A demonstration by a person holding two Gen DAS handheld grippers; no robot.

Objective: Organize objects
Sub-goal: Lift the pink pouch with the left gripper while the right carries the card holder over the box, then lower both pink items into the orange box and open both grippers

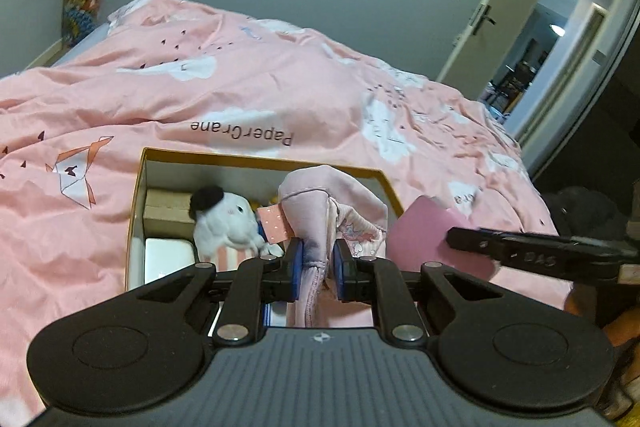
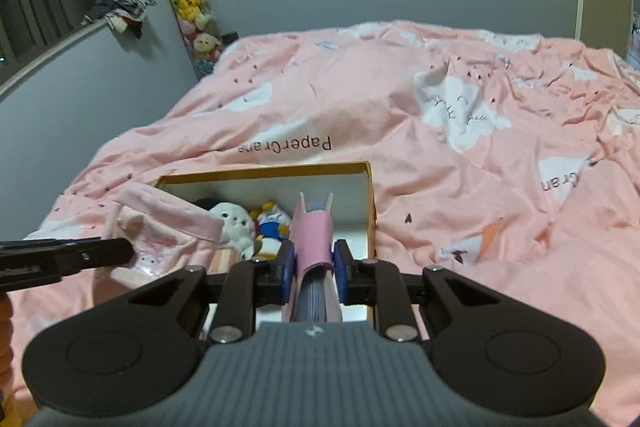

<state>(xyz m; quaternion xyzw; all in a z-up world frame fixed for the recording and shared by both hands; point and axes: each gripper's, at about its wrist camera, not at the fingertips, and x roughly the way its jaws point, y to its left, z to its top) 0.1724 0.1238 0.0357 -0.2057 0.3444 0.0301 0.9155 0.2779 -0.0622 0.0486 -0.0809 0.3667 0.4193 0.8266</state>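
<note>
Nearest, the left tool (image 1: pixel 317 263) is clamped on a bunched pink cloth (image 1: pixel 320 211) with a cartoon print, its blue pads (image 1: pixel 297 263) pressing the fabric from both sides; the cloth hangs lifted over the near end of the box (image 1: pixel 256 159); just beside it, the right tool (image 2: pixel 313 263) grips a pink booklet (image 2: pixel 312 239) edge-on, its pale pages showing between the covers, also raised above the box; each tool shows at the edge of the other's view, close together. Below them the open cardboard box with a yellow-brown rim sits on the bed (image 1: pixel 240 83); inside lie a white plush toy (image 1: pixel 228 223) with a black ear, a small yellow and blue duck figure (image 2: pixel 272 223), a brown carton (image 1: pixel 166 209) and a white case (image 1: pixel 170 257) against the left wall. Beyond, the rumpled pink duvet with white clouds and paper-crane lettering covers the bed; farther off, a tall tube of stuffed toys (image 2: pixel 192 7) stands in the corner against the grey wall; an open door (image 1: pixel 492 19) lies to the right.
</note>
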